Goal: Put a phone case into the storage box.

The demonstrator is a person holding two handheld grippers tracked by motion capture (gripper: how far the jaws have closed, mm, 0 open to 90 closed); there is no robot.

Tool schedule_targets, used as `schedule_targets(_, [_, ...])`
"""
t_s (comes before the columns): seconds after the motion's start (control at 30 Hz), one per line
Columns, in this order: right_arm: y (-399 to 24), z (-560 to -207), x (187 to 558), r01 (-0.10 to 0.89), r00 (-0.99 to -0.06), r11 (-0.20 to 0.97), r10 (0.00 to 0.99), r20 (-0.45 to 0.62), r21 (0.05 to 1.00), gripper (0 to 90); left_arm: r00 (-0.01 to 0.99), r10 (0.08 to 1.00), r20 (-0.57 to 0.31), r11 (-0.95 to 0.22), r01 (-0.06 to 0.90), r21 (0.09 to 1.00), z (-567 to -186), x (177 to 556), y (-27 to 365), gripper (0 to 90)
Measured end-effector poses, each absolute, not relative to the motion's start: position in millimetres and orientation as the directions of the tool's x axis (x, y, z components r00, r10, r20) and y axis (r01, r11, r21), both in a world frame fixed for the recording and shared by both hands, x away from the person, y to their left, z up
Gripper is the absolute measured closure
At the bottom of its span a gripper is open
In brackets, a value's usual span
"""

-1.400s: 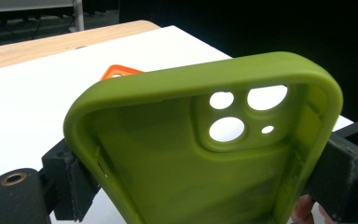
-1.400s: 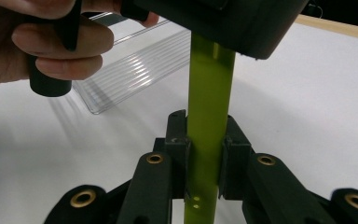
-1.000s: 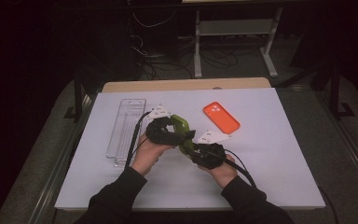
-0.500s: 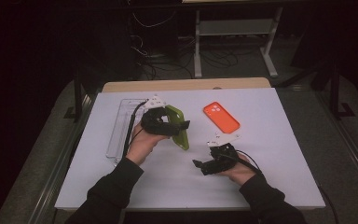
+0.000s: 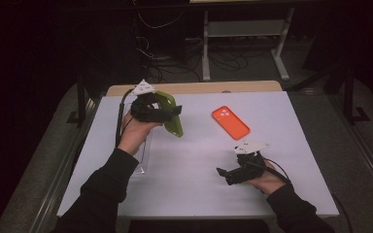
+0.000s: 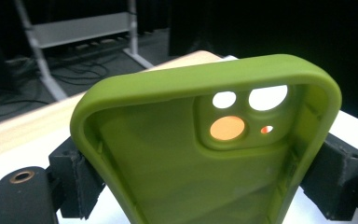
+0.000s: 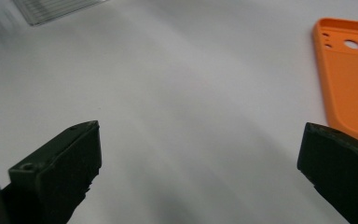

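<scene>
Right gripper moved off, jaws just opened, empty | left gripper clamps green case

Black sleeves — black tongs, grey three-cornered plates, trailing cables

an orange phone case lies flat on the white table top, right of centre, its camera cutouts toward the far edge. a clear plastic tray rests near the table's left side. a strip of pale wood runs along the far edge. beyond it, in the dark, a white metal stand rises above a tangle of cables on the floor.
</scene>
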State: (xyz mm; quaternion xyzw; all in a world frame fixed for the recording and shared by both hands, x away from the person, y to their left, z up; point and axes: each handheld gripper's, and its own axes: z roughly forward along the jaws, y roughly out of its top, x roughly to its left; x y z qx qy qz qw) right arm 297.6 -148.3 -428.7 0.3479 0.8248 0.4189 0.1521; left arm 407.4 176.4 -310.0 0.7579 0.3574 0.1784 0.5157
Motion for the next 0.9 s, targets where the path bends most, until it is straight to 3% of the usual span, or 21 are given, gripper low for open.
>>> schedule_targets(0.5, [-182.4,-429.8,287.7,0.488,-0.636,0.354,0.77,0.048,0.798,0.0,0.476,0.879,-0.021,-0.17,0.353,0.92,-288.8,448.4,221.7,13.0])
schedule_targets(0.9, [-193.5,-428.4,282.7,0.48,-0.613,0.331,0.789,0.04,0.812,0.0,0.27,0.961,0.06,-0.171,0.409,0.896,-308.7,479.6,238.2,13.0])
